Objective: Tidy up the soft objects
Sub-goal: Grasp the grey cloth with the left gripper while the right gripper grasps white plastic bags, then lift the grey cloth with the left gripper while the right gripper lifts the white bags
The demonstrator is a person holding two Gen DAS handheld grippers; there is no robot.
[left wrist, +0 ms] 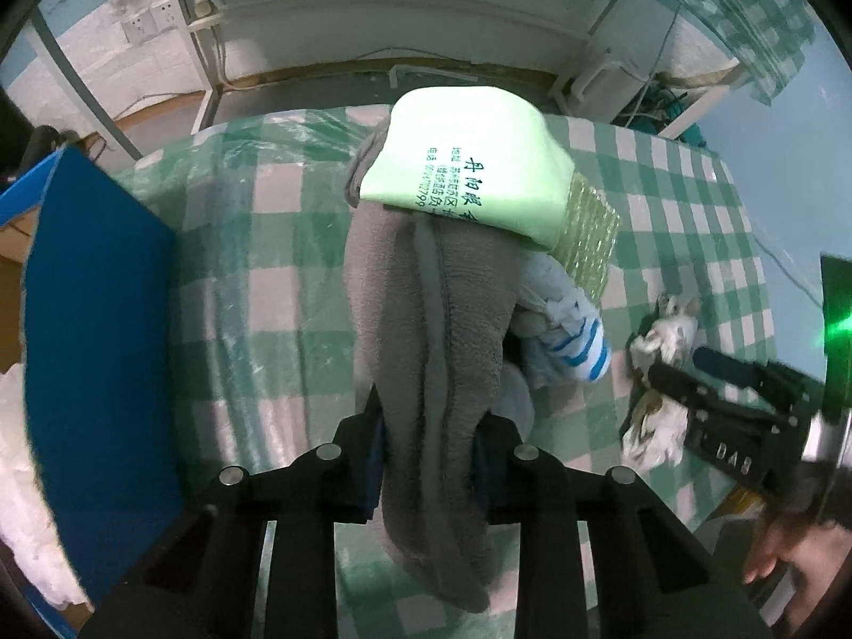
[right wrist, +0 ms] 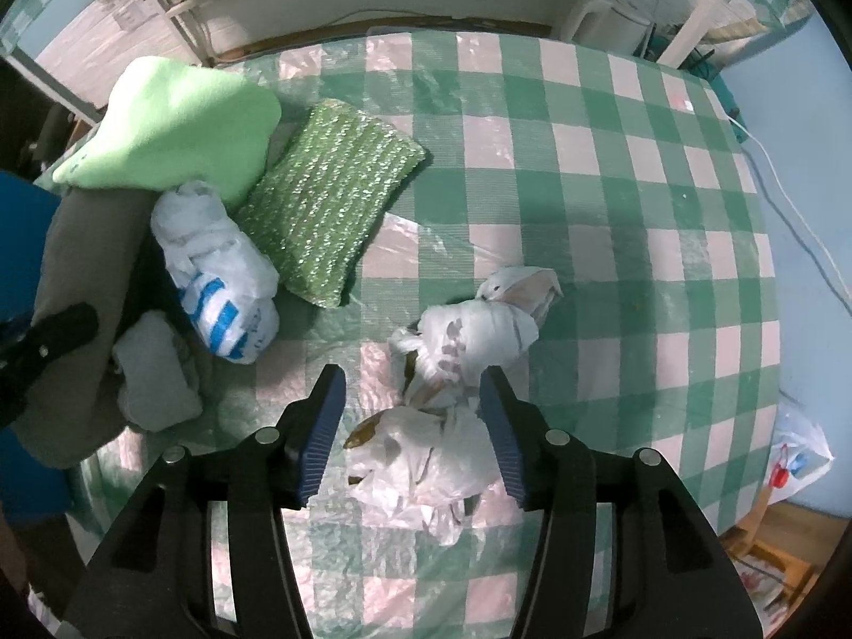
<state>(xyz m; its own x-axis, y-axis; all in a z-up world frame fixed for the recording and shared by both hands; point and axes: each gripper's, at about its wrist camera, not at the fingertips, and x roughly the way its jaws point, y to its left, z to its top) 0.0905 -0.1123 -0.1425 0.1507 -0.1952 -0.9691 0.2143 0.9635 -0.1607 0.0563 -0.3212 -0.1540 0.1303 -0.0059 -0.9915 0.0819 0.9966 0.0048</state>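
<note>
Left gripper (left wrist: 428,447) clamps the grey fleece cloth (left wrist: 426,330) for lifting, while right gripper (right wrist: 412,420) hangs open astride the crumpled white plastic bag (right wrist: 426,458).

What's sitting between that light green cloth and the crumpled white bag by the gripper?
In the right wrist view, a sparkly green cushion lies between the light green cloth and the crumpled white bag, then bare checked tablecloth.

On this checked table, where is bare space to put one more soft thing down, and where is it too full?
Free: the wide far-right stretch of the checked tablecloth, beyond the crumpled white bag and right of the green sponge pad. Also a strip between the blue box and the grey cloth. Crowded: the left cluster around the light green cloth and striped bag.
</note>
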